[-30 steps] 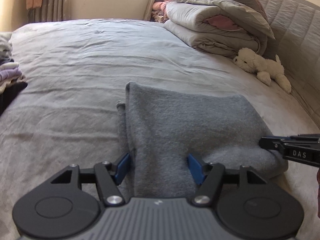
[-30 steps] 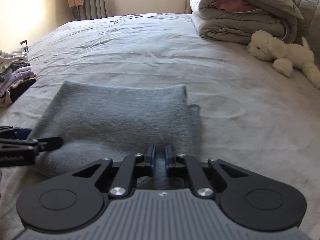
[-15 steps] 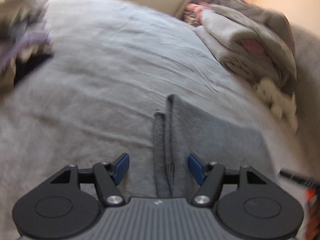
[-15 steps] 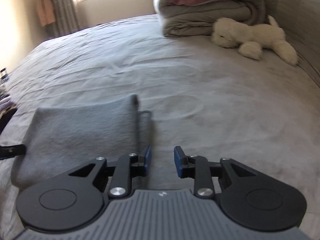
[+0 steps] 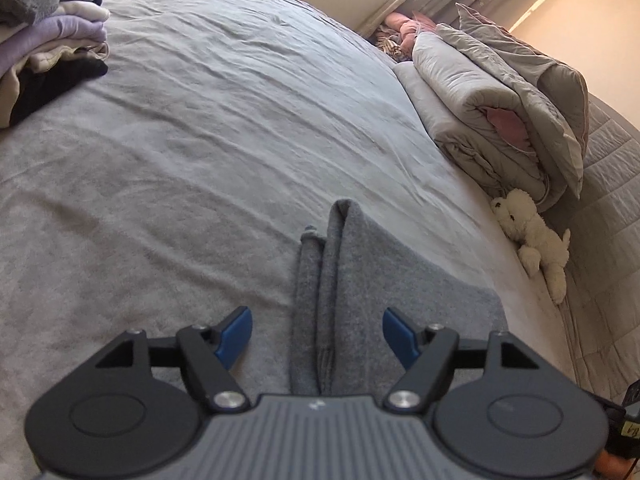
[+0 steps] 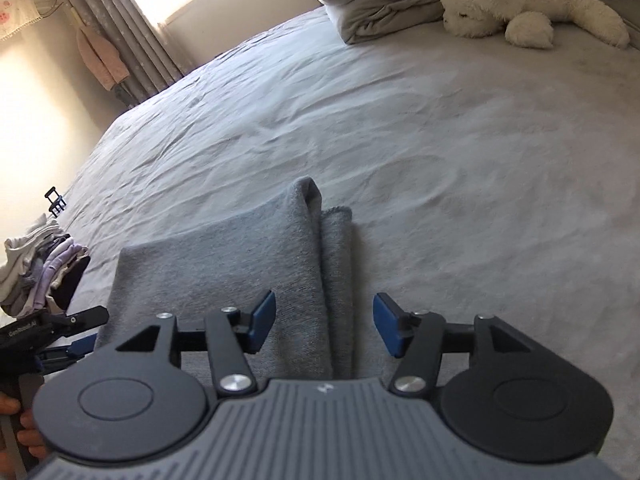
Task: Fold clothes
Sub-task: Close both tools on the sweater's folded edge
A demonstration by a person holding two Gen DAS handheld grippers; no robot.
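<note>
A folded grey garment [image 5: 360,300] lies flat on the grey bed. My left gripper [image 5: 316,336] is open and empty, its blue pads straddling the garment's left folded edge. In the right wrist view the same garment [image 6: 224,272] lies under my right gripper [image 6: 324,328], which is open and empty, straddling the right folded edge. The left gripper [image 6: 60,332] shows at the garment's left side in the right wrist view.
A pile of clothes [image 5: 44,36] sits at the bed's left side, also in the right wrist view [image 6: 40,272]. A folded duvet stack [image 5: 500,112] and a white plush dog [image 5: 532,240] lie by the quilted headboard. Wrinkled grey bedspread [image 5: 200,128] stretches beyond the garment.
My right gripper has opened and let go of the garment. Both grippers have swung outward to the garment's left and right folded edges. The garment has stayed in place.
</note>
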